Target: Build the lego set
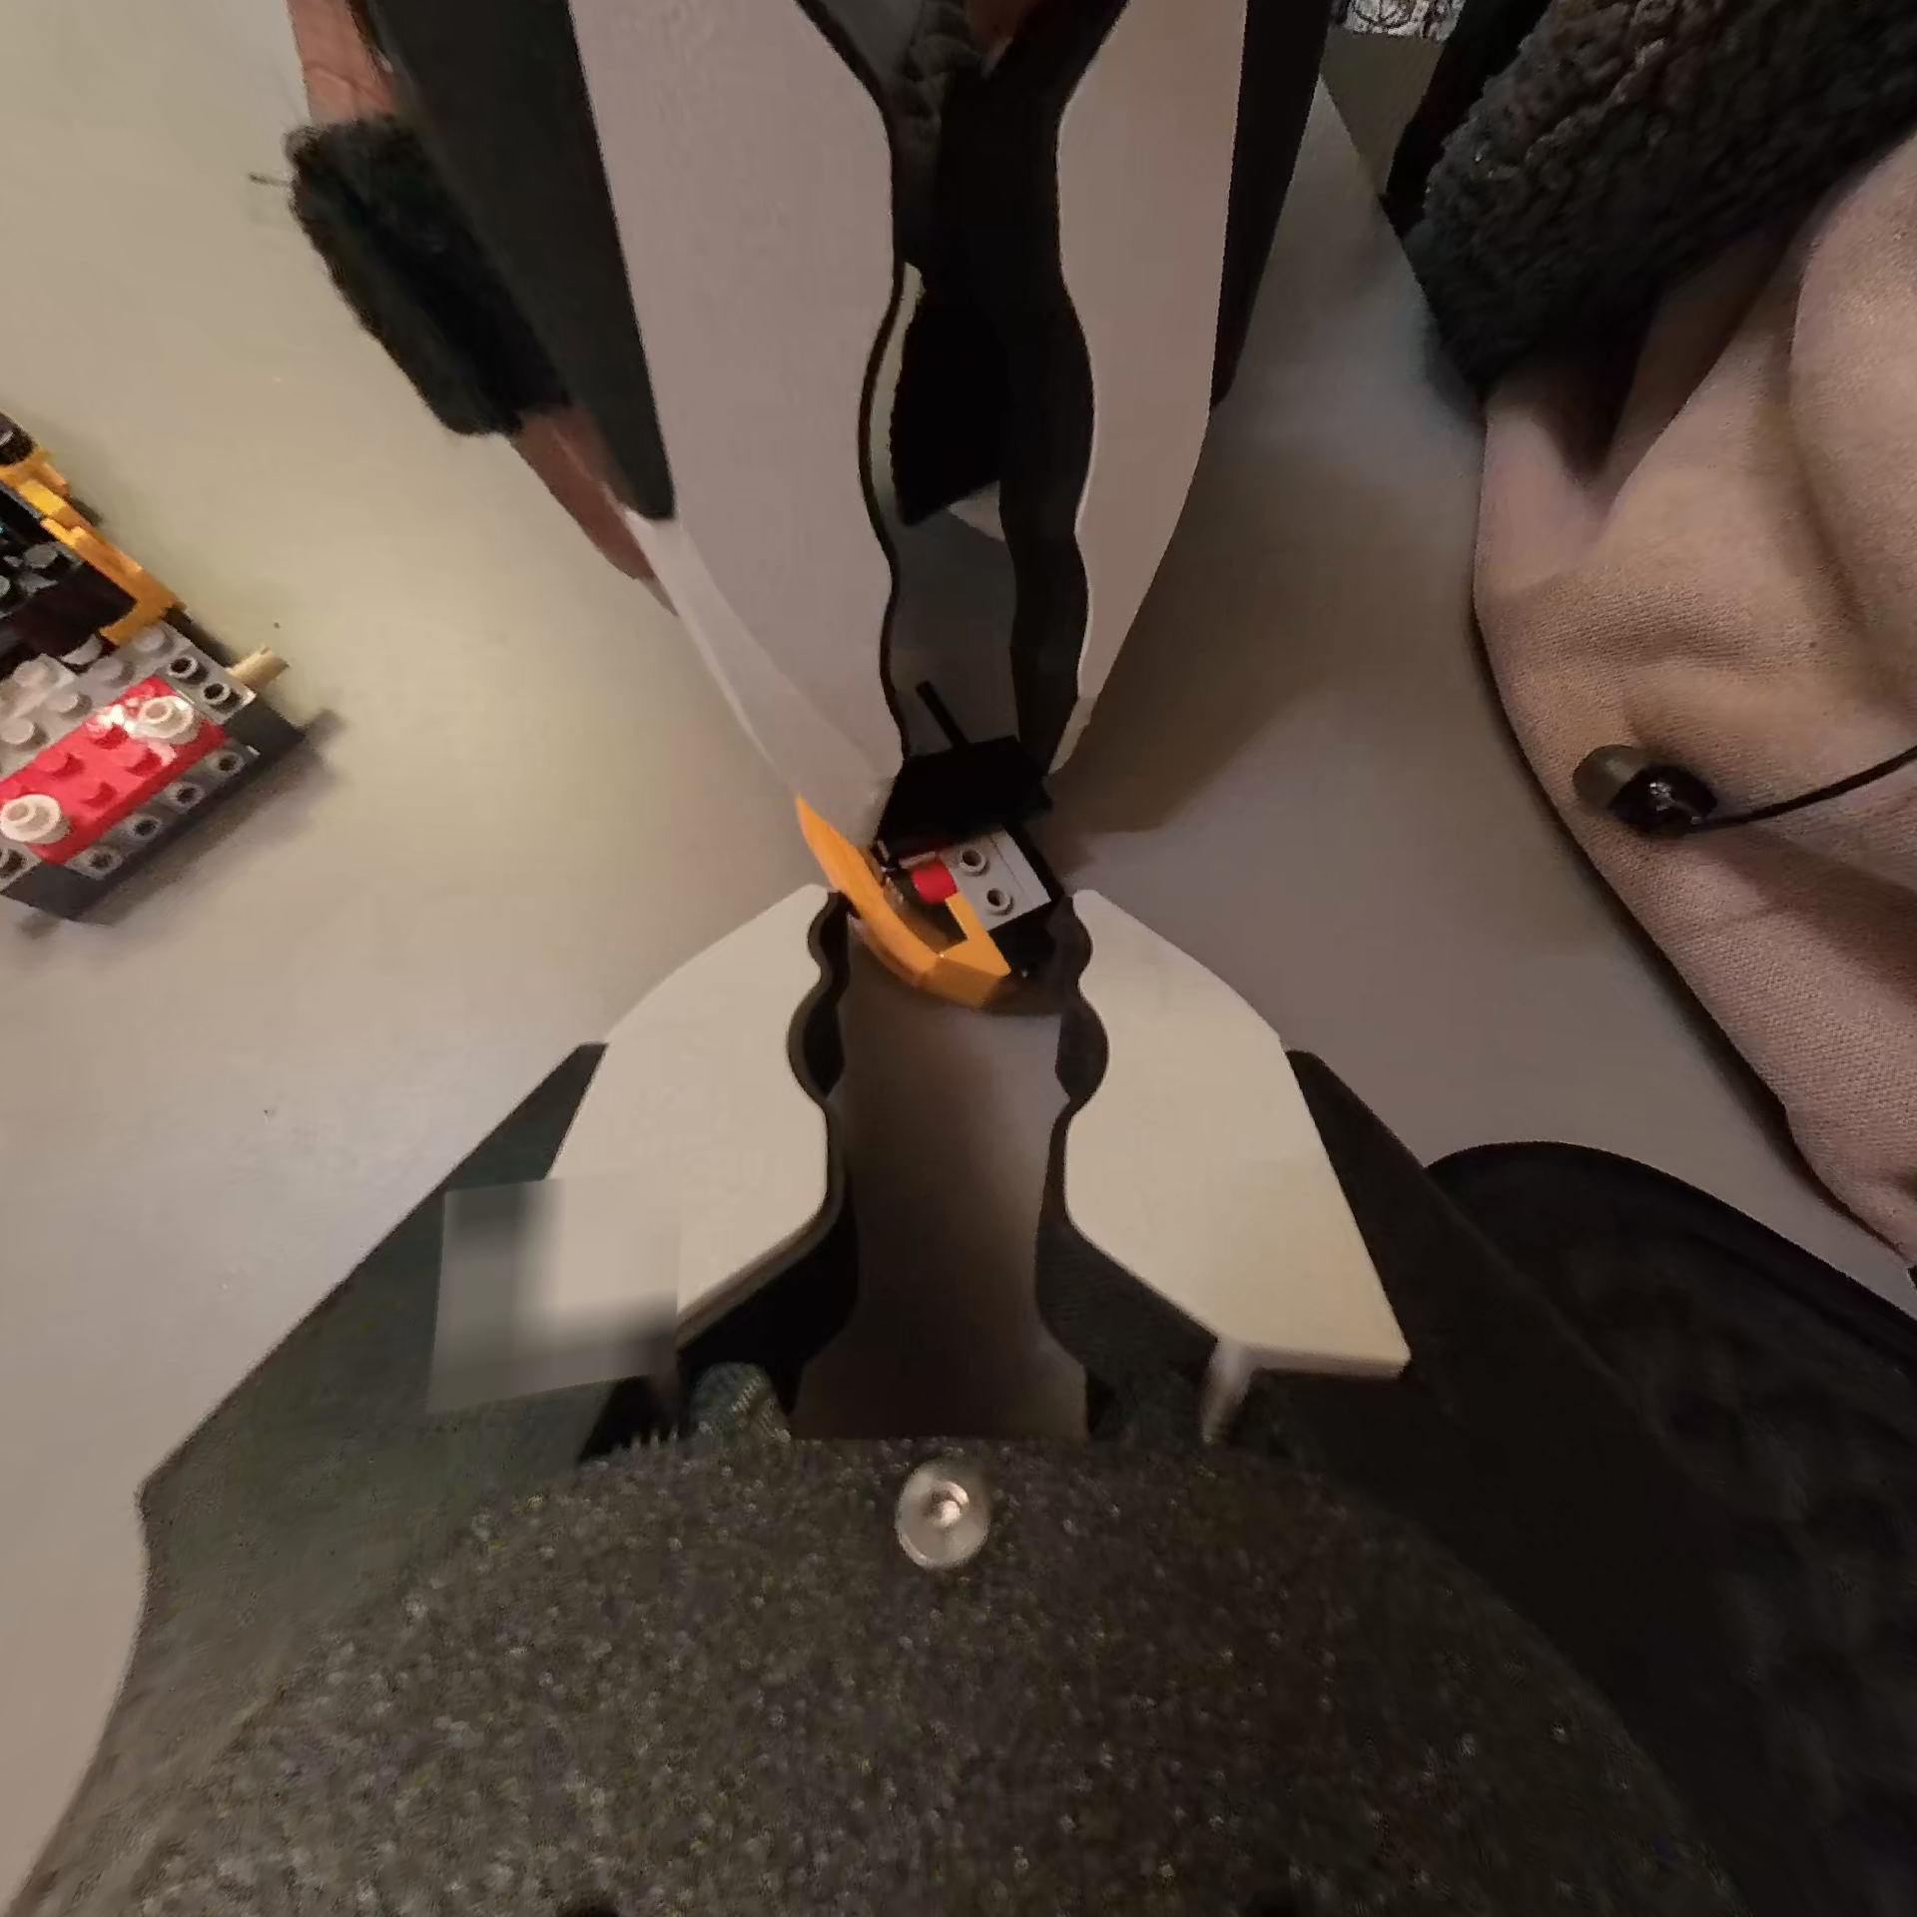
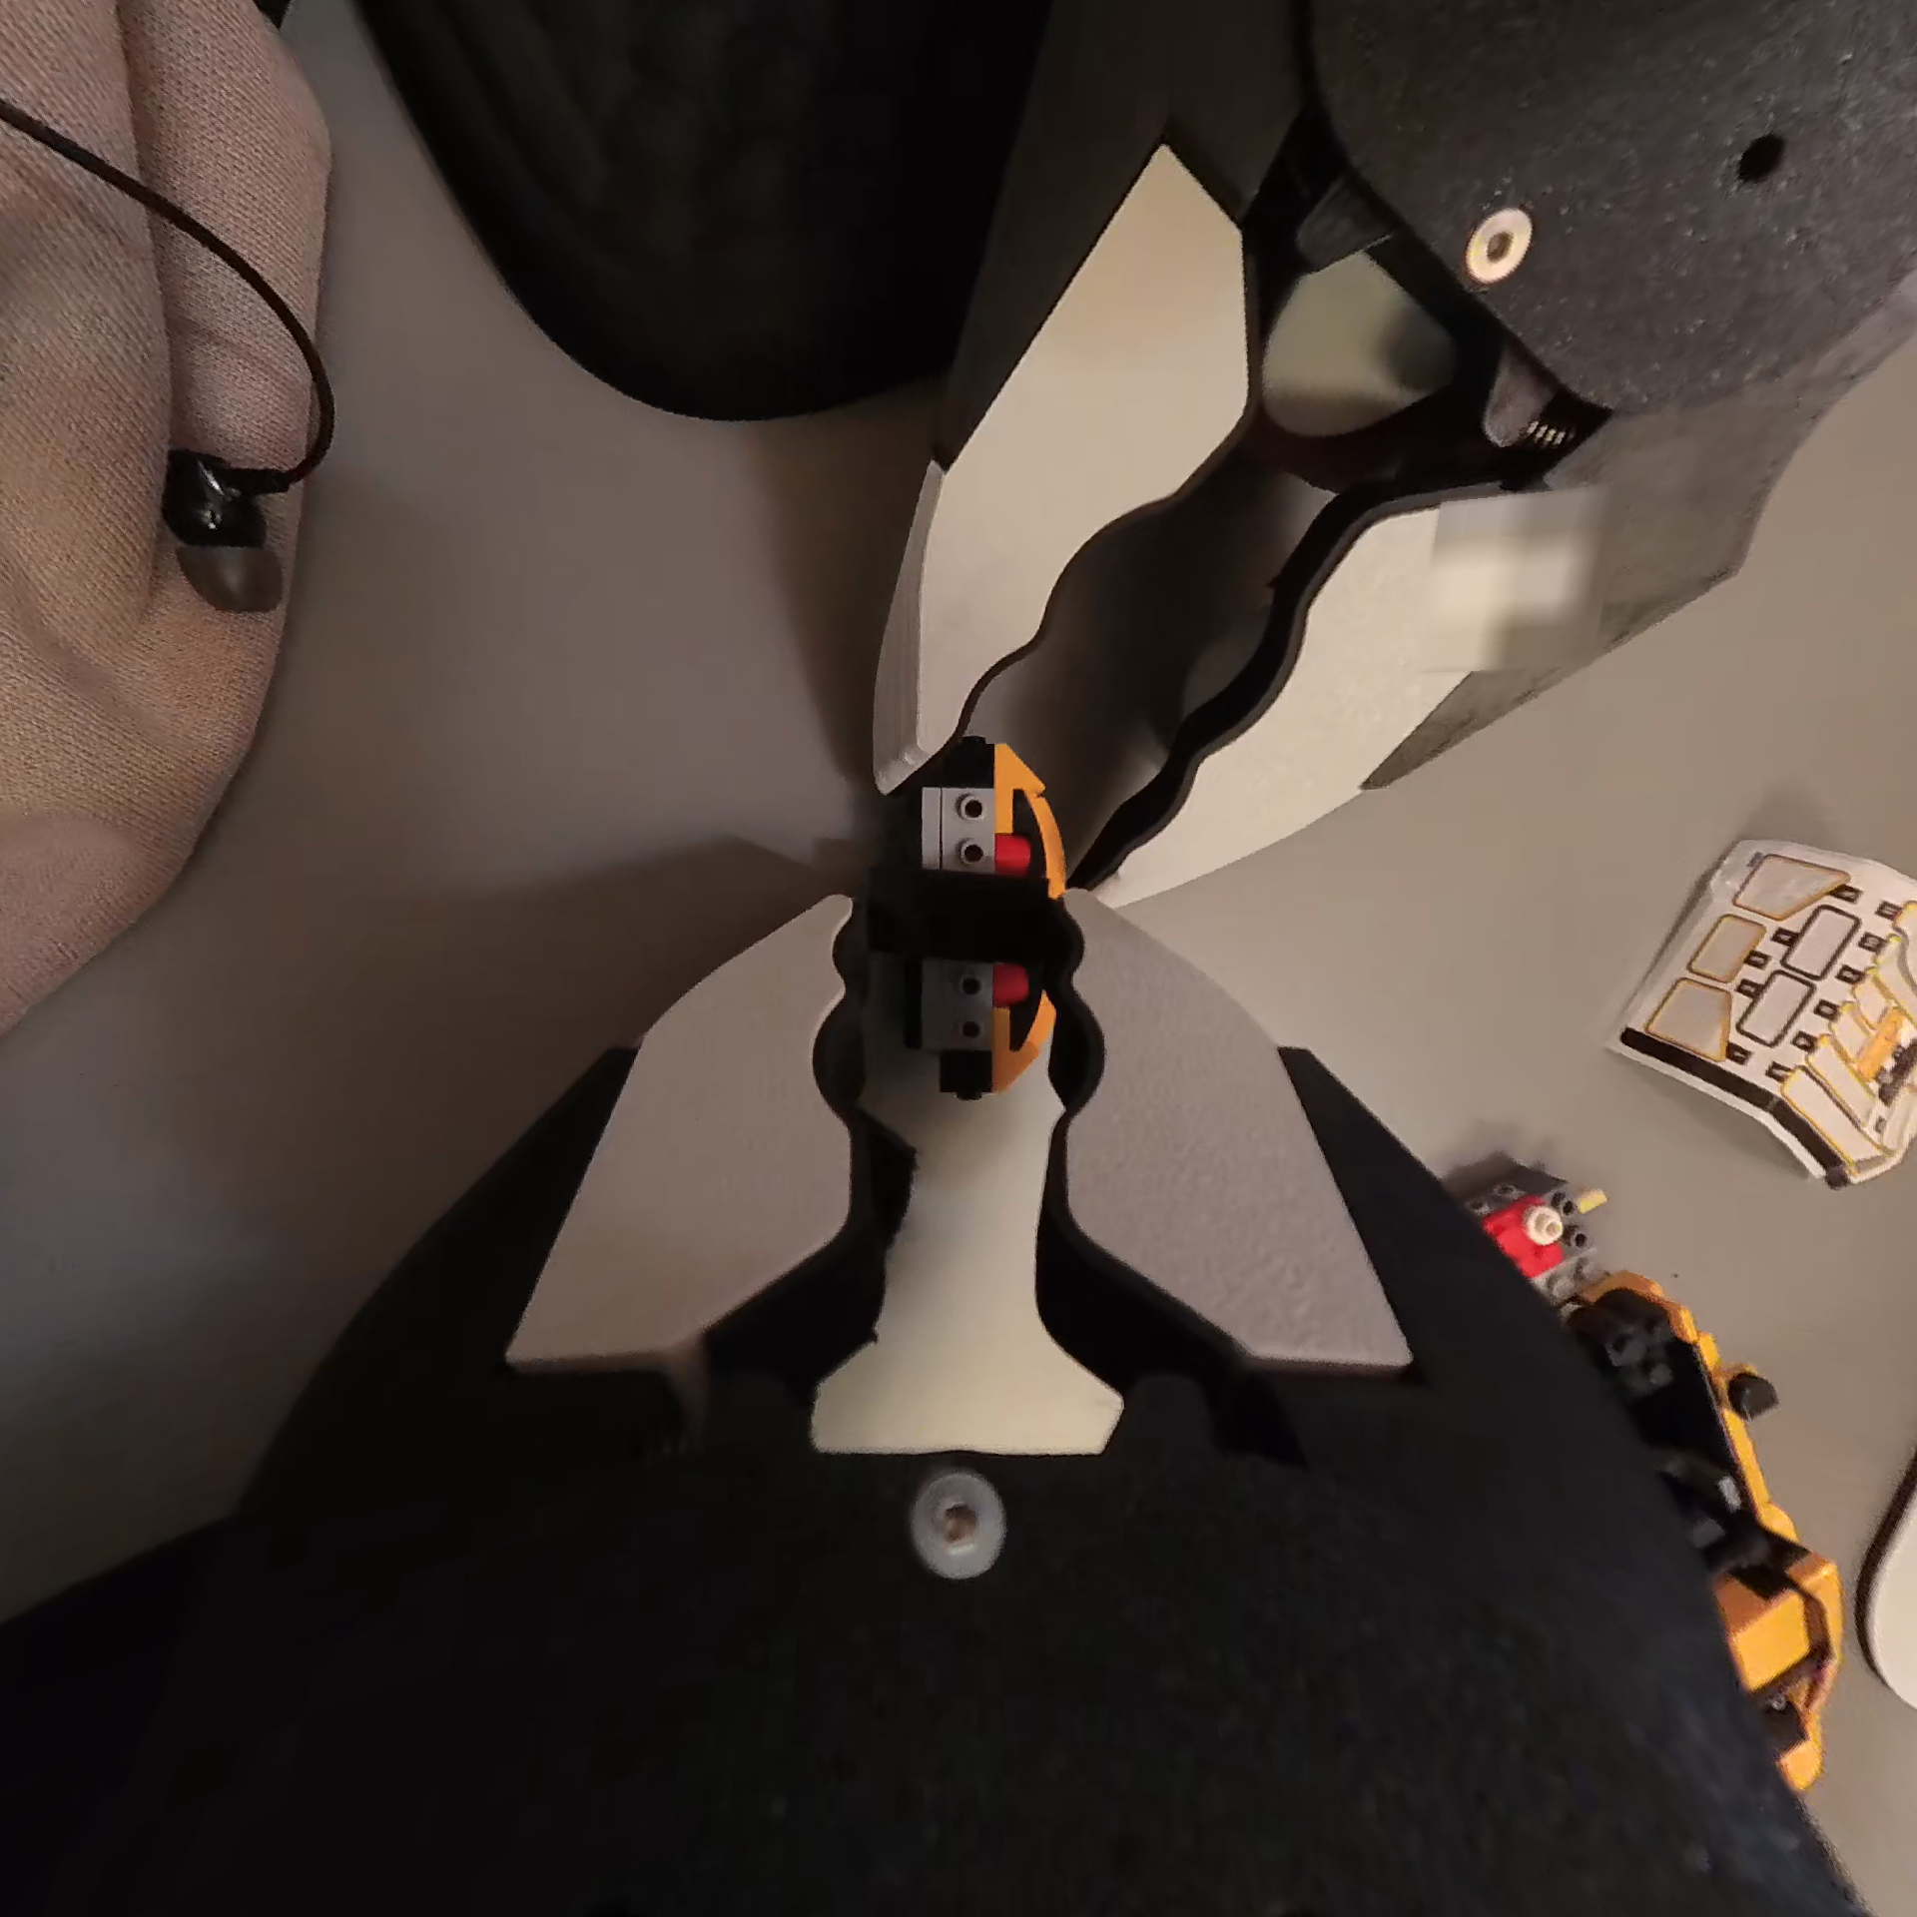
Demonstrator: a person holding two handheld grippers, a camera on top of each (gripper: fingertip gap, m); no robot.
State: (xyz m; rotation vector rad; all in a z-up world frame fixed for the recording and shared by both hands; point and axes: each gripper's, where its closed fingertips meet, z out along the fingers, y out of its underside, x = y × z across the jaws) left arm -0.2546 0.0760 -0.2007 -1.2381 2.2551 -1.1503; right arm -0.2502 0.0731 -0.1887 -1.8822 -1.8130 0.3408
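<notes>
Both sets of fingers are meeting tip to tip over one small lego sub-assembly [image 2: 975, 923], held up off the surface between them. It's a chunky little thing: black core, grey studded bricks, red round pegs and a curved orange arch piece along one side, all glossy plastic.

The right gripper [image 2: 960, 949] has its matte white fingers with wavy black rubber edges pinched narrow around the black middle band of the piece. The left gripper [image 1: 949, 918] comes at it from the opposite side; its fingers sit close around the orange end, but I can't tell for sure if they're actually clamped or just touching.

Both gripper bodies are grainy dark foam-looking material with a screw in the middle.

Further out, the bigger lego build [image 1: 99, 716] (red, grey, orange, black) lies flat on the pale grey surface [image 1: 467, 985]. A curled sticker sheet [image 2: 1784, 1006] lies near it.
</notes>
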